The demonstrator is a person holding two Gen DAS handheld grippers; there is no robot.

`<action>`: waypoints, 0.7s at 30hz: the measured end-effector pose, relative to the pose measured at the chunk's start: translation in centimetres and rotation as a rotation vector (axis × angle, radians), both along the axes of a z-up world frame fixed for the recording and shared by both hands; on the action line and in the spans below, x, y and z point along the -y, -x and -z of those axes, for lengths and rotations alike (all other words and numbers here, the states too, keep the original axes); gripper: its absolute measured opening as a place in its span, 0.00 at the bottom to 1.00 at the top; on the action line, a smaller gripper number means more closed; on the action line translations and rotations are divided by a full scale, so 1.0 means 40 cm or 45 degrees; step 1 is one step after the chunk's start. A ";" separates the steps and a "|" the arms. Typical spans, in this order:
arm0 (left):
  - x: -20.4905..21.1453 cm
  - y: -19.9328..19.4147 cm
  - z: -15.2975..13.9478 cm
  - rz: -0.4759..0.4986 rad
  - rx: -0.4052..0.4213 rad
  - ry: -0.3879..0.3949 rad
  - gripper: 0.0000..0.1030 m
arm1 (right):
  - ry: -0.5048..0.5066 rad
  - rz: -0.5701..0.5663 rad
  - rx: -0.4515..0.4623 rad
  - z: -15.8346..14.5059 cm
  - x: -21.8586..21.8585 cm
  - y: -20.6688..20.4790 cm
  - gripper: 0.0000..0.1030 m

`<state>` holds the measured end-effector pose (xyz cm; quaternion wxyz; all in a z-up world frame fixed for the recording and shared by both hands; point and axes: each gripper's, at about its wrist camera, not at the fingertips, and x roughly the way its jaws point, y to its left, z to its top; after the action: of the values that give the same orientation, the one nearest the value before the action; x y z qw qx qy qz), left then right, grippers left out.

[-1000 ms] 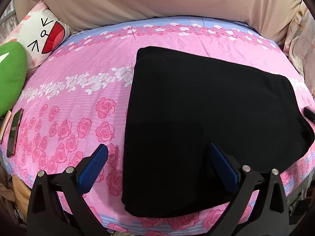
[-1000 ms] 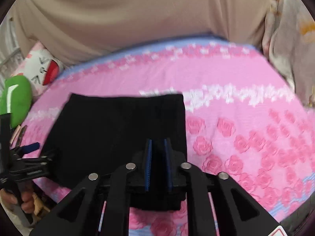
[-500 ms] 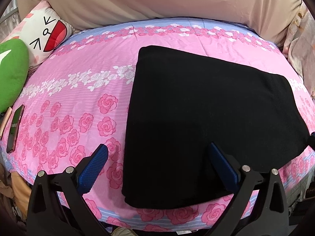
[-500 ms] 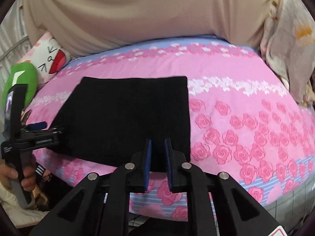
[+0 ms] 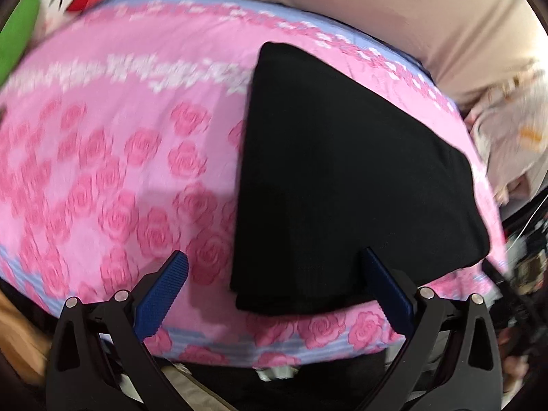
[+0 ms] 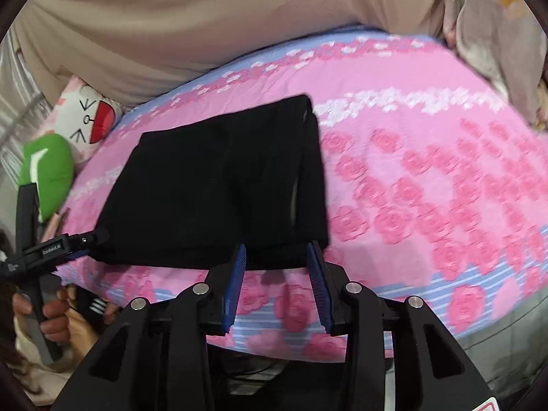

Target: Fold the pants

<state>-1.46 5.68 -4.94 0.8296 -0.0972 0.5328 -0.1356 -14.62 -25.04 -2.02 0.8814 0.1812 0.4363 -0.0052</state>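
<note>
At far left of the right wrist view, a green cushion [image 6: 51,171] and behind it a white cartoon-face pillow [image 6: 87,118], both at the edge of the bed [image 6: 428,171]. Below them, the left tool [image 6: 87,243], gripped by a hand [image 6: 51,315] low at the picture's edge, one dark finger reaching toward the near left corner of the pants; whether touching cannot be told. In its own view, left tool [image 5: 274,274] spread wide with nothing clamped: one blue pad [image 5: 161,294] over the rose-print sheet, the other over the near edge of the cloth, no pressing visible.

Further right, the black pants [image 6: 219,185] folded into a compact rectangle, flat on the pink sheet, close to the near edge of the bed, left of its middle in the right wrist view. Same pants [image 5: 342,178] to the right of middle in the blurred left wrist view, near corner just short of the mattress edge.

Below the pants' near right corner, the right tool [image 6: 277,274], jaws opening, blue pads [image 6: 236,284] apart and clear of the cloth, nothing between them but the sheet's rose border.

Right of that, bare rose-print sheet. Behind the bed, beige fabric [image 6: 205,27]; at far right, a pale floral cloth [image 6: 493,34] bunched beside it.
</note>
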 end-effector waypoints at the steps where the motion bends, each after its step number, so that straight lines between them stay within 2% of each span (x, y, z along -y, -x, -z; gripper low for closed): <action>1: -0.004 0.003 -0.001 -0.014 -0.003 0.011 0.96 | 0.007 -0.008 -0.002 0.011 -0.007 -0.010 0.40; 3: -0.003 0.011 -0.011 -0.020 0.018 -0.008 0.96 | 0.099 -0.020 0.001 0.024 -0.031 -0.030 0.37; 5: 0.007 0.020 -0.023 -0.017 0.054 -0.059 0.96 | 0.142 -0.028 0.014 0.023 -0.039 -0.043 0.27; 6: 0.011 0.023 -0.029 -0.018 0.068 -0.079 0.96 | 0.169 -0.048 0.041 0.002 -0.046 -0.041 0.14; 7: 0.016 0.026 -0.036 -0.018 0.086 -0.089 0.96 | 0.182 -0.059 0.084 -0.028 -0.049 -0.034 0.09; 9: 0.027 0.033 -0.053 -0.007 0.121 -0.106 0.96 | 0.188 -0.062 0.188 -0.102 -0.051 -0.012 0.05; 10: 0.030 0.034 -0.057 -0.001 0.132 -0.111 0.96 | 0.219 -0.058 0.218 -0.126 -0.052 -0.004 0.00; 11: 0.040 0.036 -0.058 0.006 0.145 -0.123 0.96 | 0.268 -0.031 0.219 -0.133 -0.044 0.001 0.00; 13: 0.058 0.029 -0.043 0.024 0.134 -0.149 0.96 | 0.282 0.026 0.114 -0.077 -0.005 -0.014 0.00; 15: 0.073 0.023 -0.024 0.045 0.102 -0.149 0.96 | 0.313 0.128 -0.126 0.043 0.056 -0.035 0.00; 16: 0.074 0.025 -0.021 0.051 0.089 -0.148 0.96 | 0.218 0.179 -0.052 0.052 0.084 -0.008 0.08; 17: 0.074 0.027 -0.024 0.061 0.088 -0.133 0.96 | 0.148 0.195 -0.059 0.050 0.097 -0.001 0.13; 18: 0.071 0.027 -0.032 0.061 0.092 -0.116 0.96 | 0.049 0.208 -0.066 0.037 0.109 0.008 0.13; 19: 0.065 0.026 -0.041 0.057 0.095 -0.082 0.96 | 0.002 0.202 -0.005 0.010 0.109 0.016 0.17; 20: 0.061 0.024 -0.048 0.057 0.098 -0.042 0.96 | -0.007 0.182 0.062 -0.021 0.099 0.019 0.25; 21: 0.056 0.022 -0.054 0.056 0.097 -0.003 0.96 | 0.000 0.155 0.099 -0.042 0.086 0.016 0.50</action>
<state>-2.36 3.46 -2.77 0.8463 -0.0791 0.5029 -0.1567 -15.26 -28.48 -0.34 0.8956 0.2074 0.3901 -0.0516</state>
